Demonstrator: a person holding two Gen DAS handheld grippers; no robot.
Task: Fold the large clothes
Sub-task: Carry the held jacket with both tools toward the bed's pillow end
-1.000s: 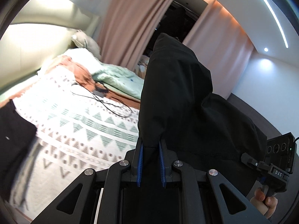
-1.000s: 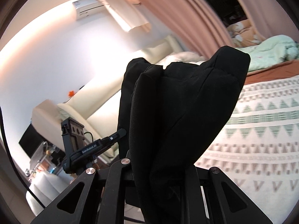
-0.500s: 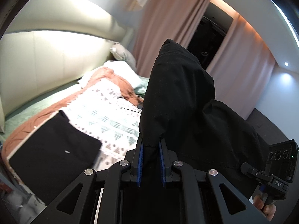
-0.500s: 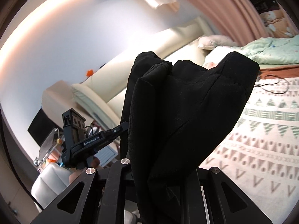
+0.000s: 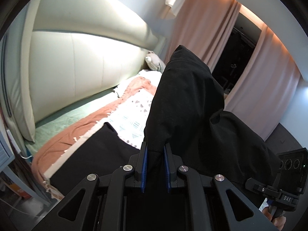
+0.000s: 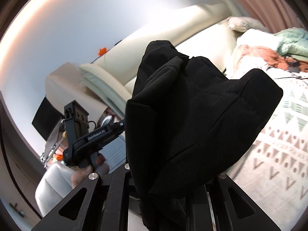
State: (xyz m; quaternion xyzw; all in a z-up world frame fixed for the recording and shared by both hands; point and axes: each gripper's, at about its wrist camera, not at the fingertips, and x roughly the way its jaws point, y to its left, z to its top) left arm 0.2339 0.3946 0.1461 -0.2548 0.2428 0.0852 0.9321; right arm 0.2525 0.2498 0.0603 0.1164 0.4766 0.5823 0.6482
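A large black garment (image 5: 190, 104) hangs in the air between both grippers. My left gripper (image 5: 155, 154) is shut on an edge of it, blue pads pressed on the cloth. In the right wrist view the same black garment (image 6: 194, 115) drapes over my right gripper (image 6: 165, 192), which is shut on it with its fingertips hidden by the cloth. The left gripper body (image 6: 92, 132) shows at the left of that view, the right gripper body (image 5: 284, 181) at the lower right of the left view. Another black garment (image 5: 96, 154) lies flat on the bed.
A bed with a patterned white blanket (image 6: 284, 150) and a rust-coloured sheet (image 5: 80, 127) lies below. A cream padded headboard (image 5: 77, 61) stands at the left. Pink curtains (image 5: 196, 28) frame a dark window. A mint duvet (image 6: 290, 42) and plush toy (image 5: 154, 62) lie far off.
Both grippers have swung left with the black garment still held, bringing the headboard and the flat black garment on the bed into the left view.
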